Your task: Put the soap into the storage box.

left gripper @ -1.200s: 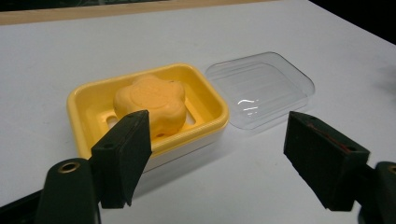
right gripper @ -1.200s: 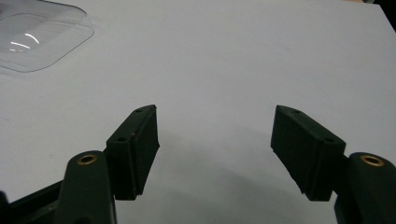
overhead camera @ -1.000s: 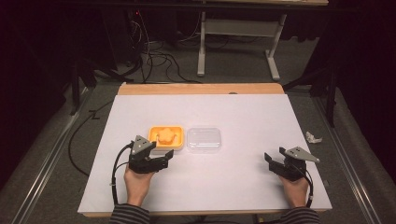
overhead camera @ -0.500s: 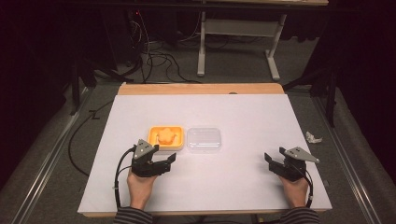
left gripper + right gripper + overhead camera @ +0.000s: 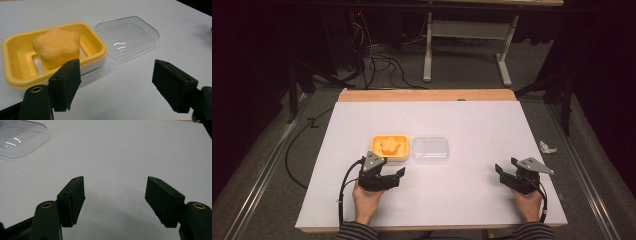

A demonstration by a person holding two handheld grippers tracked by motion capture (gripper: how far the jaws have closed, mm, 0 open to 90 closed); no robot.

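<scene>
A yellow soap dish (image 5: 375, 150) (image 5: 98, 40) sits left of the table's middle and holds a flower-shaped orange soap (image 5: 389, 145) (image 5: 56, 46). Touching its right side, a clear plastic lid (image 5: 430, 150) (image 5: 127, 36) (image 5: 17, 140) lies flat on the white table. My left gripper (image 5: 394, 175) (image 5: 116, 82) rests just in front of the dish, open, with nothing between its jaws. My right gripper (image 5: 504, 172) (image 5: 115, 200) stands open near the front right corner, over bare table.
The white tabletop (image 5: 462, 120) has a wooden strip (image 5: 427, 95) along its far edge. A crumpled scrap of paper (image 5: 548, 147) lies off the right edge. Cables (image 5: 377, 60) and a desk frame (image 5: 462, 45) are on the floor beyond.
My left gripper has drifted slightly toward the near edge and to the right. The right gripper, dish, soap and lid have stayed put.
</scene>
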